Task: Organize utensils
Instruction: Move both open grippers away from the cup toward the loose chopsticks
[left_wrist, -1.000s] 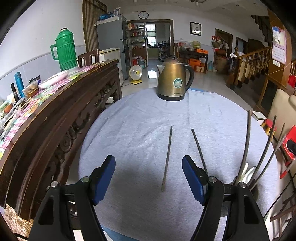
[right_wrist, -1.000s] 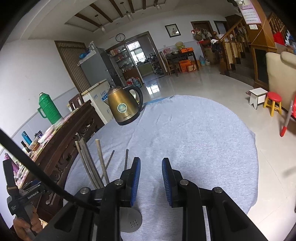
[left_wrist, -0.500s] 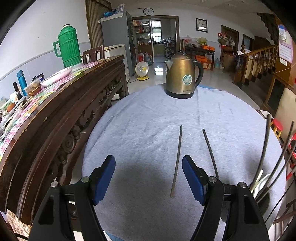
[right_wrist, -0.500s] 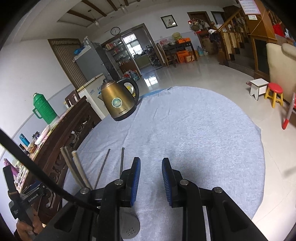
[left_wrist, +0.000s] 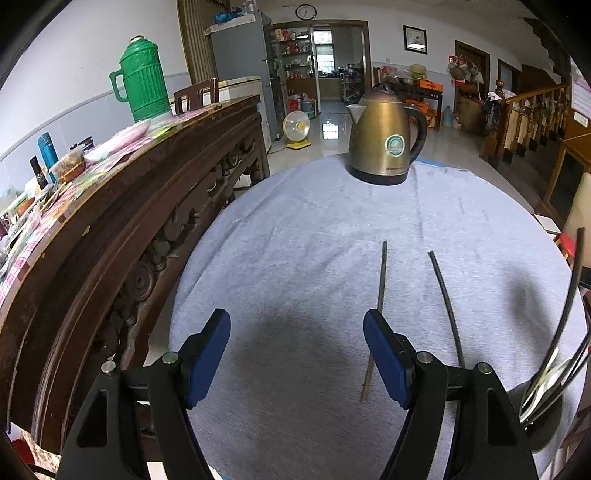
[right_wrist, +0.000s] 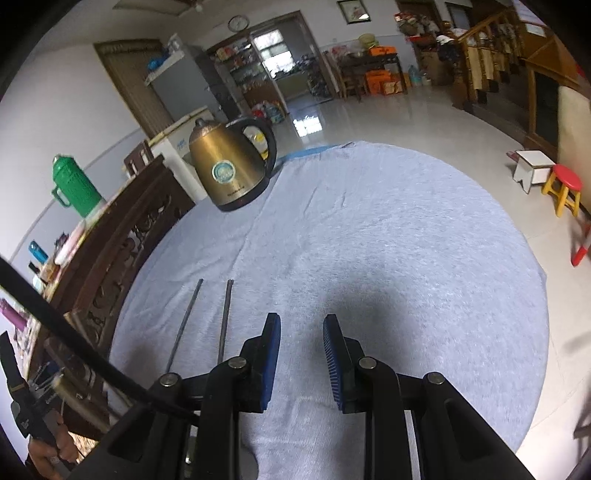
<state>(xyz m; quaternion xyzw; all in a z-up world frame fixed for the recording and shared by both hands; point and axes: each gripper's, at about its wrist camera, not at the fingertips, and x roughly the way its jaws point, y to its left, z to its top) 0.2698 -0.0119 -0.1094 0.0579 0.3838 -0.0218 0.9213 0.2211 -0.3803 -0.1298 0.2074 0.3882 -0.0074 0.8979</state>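
My left gripper (left_wrist: 297, 354) hangs wide and empty; the right gripper (right_wrist: 301, 354) is narrowly parted, empty too. Two chopsticks (left_wrist: 380, 295) lie loose on the tabletop (left_wrist: 314, 229) just ahead. Being thin and flat, they could roll or slip. The holder (left_wrist: 546, 410) is cut off at the edge.

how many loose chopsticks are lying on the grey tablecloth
2. One thin dark chopstick lies just beyond the left gripper's right finger; the other dark chopstick lies to its right, apart from it. More utensils stand in a holder at the right, partly cut off.
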